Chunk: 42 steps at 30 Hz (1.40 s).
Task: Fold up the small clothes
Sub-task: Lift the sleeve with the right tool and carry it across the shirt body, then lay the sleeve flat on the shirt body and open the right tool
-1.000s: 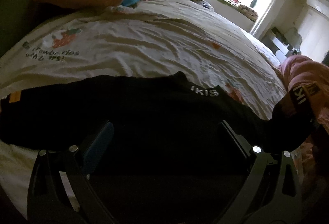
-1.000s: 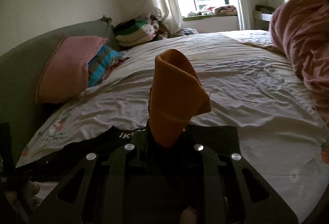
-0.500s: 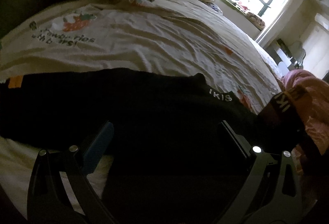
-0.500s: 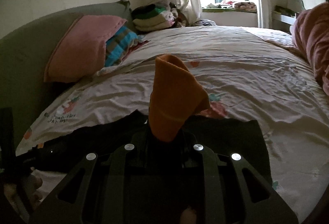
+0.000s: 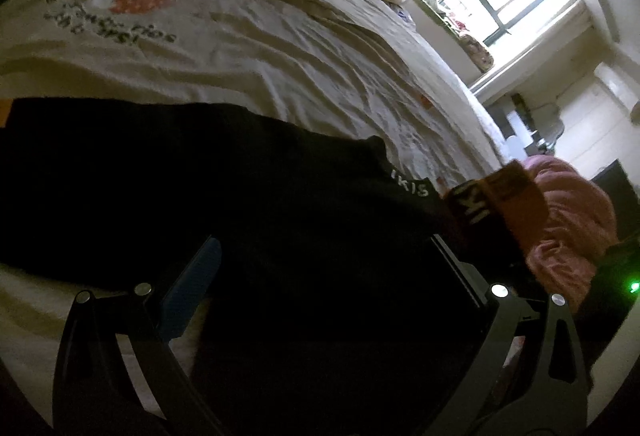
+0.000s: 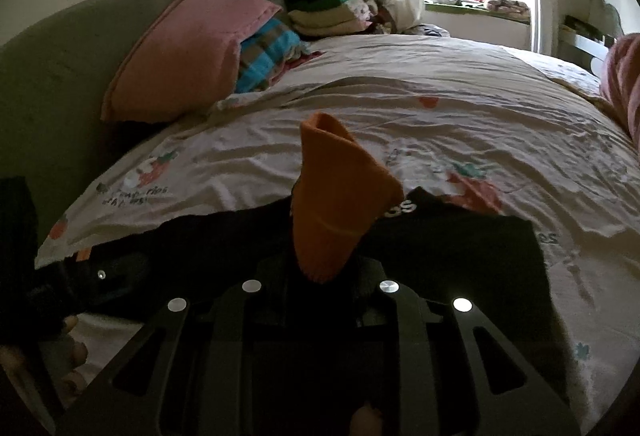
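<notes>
From the left wrist view I read white capitals "IKIS" on the edge of the black garment (image 5: 248, 220), right of centre of the frame. A second run of white capitals stands on the black-and-orange band (image 5: 494, 197) further right; I make out "KI" at most, and the rest is unclear. On the bedsheet (image 5: 280, 47), upper left, dark print beside a strawberry picture ends in "…rios"; the line below it is illegible.

From the right wrist view I read "OS" in white on the black garment (image 6: 460, 248), just right of centre. On the bedsheet (image 6: 460, 107), at left, the same print is too small to read.
</notes>
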Each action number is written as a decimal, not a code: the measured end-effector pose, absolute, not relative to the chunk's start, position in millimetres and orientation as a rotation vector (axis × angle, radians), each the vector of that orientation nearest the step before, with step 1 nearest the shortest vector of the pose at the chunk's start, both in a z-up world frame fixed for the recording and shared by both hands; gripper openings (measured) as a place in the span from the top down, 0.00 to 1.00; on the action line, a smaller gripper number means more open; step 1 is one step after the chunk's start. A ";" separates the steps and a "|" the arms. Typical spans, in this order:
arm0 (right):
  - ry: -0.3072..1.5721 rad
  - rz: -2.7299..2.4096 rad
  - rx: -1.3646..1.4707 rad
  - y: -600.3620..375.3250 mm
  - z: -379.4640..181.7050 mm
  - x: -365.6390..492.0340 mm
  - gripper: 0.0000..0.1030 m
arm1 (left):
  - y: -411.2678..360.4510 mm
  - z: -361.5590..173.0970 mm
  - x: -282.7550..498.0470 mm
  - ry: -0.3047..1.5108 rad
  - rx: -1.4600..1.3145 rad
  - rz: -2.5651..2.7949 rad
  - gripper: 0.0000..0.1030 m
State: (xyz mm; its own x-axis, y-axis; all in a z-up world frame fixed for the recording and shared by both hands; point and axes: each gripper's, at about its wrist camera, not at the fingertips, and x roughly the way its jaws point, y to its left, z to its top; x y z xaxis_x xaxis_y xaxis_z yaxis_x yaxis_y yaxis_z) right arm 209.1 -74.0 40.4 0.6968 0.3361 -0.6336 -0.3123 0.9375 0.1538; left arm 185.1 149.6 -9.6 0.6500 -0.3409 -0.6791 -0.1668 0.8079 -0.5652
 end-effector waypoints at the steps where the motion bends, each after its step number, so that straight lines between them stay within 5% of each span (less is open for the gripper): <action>1: 0.714 0.372 0.036 -71.3 38.7 209.1 0.71 | 151.8 -11.1 184.8 0.872 -0.663 -0.116 0.08; 3: 0.724 0.400 0.040 -63.4 34.4 207.5 0.53 | 154.8 -13.2 184.1 0.868 -0.690 -0.134 0.08; 12: 0.741 0.504 0.070 -58.0 30.5 183.9 0.37 | 150.2 -21.3 185.3 0.875 -0.688 -0.154 0.08; 28: 0.805 0.205 0.154 -199.1 8.2 187.7 0.37 | 79.2 -51.8 194.0 0.974 -0.504 -0.197 0.20; 30: 0.808 0.176 0.171 -213.2 5.8 188.2 0.37 | 66.5 -52.9 194.8 0.969 -0.416 -0.163 0.41; 31: 0.811 0.158 0.183 -223.3 4.1 187.9 0.37 | 60.1 -54.5 195.6 0.966 -0.369 -0.145 0.62; 33: 0.813 0.140 0.192 -232.7 2.7 188.1 0.37 | 51.8 -55.6 196.9 0.959 -0.317 -0.143 0.71; 35: 0.813 0.129 0.201 -240.5 2.0 187.4 0.37 | 50.8 -46.4 195.7 0.926 -0.301 -0.154 0.95; 42: 0.807 0.134 0.169 -235.2 1.2 191.0 0.37 | 62.4 -31.8 193.3 0.885 -0.253 -0.139 0.92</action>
